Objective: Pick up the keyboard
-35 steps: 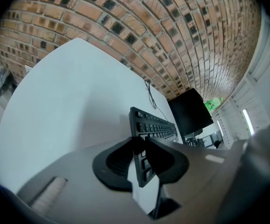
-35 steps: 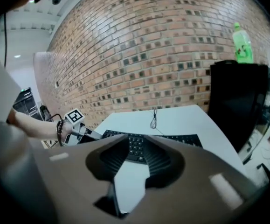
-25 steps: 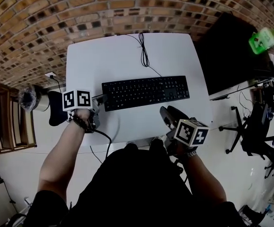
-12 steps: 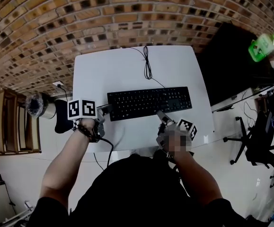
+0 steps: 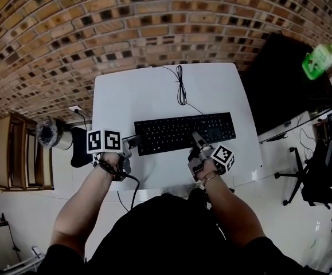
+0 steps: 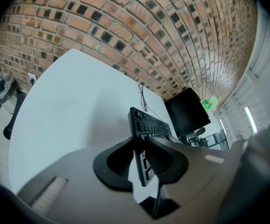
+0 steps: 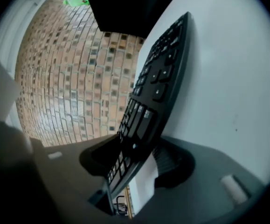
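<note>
You're clamping the keyboard with the left gripper while the right gripper, jaws apart, is straddling its near edge, needing deeper seating before squeezing.

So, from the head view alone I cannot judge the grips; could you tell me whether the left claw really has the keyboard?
Observer: Yes. The left claw is closed on the left end of the keyboard, with both pads pressing on it.
Operator: Thank you. And how does the right one stand?
Observer: The right claw straddles the keyboard's near edge, but it has no grip. The white table shows through a gap between the keyboard and one pad.
</note>
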